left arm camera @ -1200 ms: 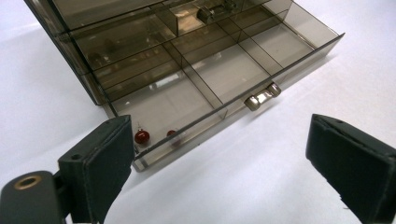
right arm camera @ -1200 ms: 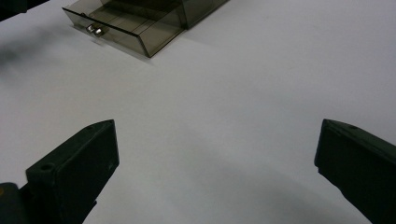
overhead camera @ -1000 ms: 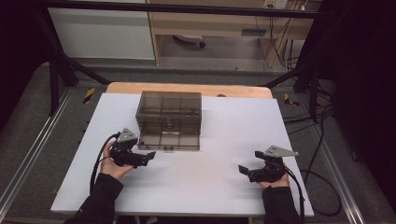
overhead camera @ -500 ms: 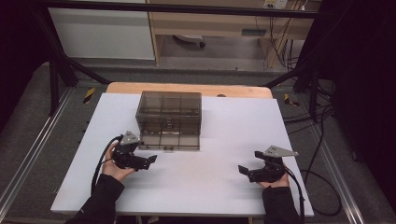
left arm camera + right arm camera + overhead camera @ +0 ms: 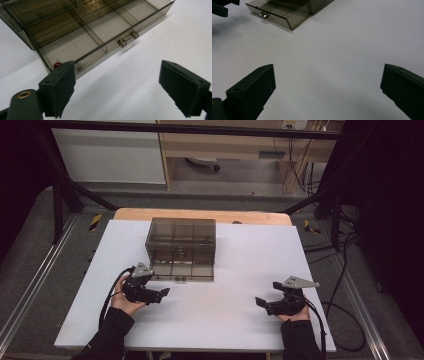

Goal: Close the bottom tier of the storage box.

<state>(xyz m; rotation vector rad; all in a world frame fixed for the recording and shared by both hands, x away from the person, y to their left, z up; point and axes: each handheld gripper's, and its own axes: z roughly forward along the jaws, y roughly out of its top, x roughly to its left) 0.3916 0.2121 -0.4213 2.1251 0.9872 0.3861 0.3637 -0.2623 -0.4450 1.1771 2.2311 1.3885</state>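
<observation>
Hovering empty, jaws apart but just narrowing, left claw (image 5: 161, 294) faces the pulled-out drawer (image 5: 100, 32), its knob (image 5: 128, 39) ahead: next, likely pushing it shut.

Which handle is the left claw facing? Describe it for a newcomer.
On the white table stands a smoky transparent drawer box, its bottom drawer pulled out. On that drawer's front wall sits the handle, a short bar between two metal studs, the only shiny metal there.

White table top (image 5: 210, 320) with a wooden edge strip (image 5: 200, 214) at 12 o'clock. Directly on it, toward 11 o'clock from centre, a smoky transparent compartment box (image 5: 182, 240), its drawer (image 5: 182, 271) pulled out toward 6 o'clock.
</observation>
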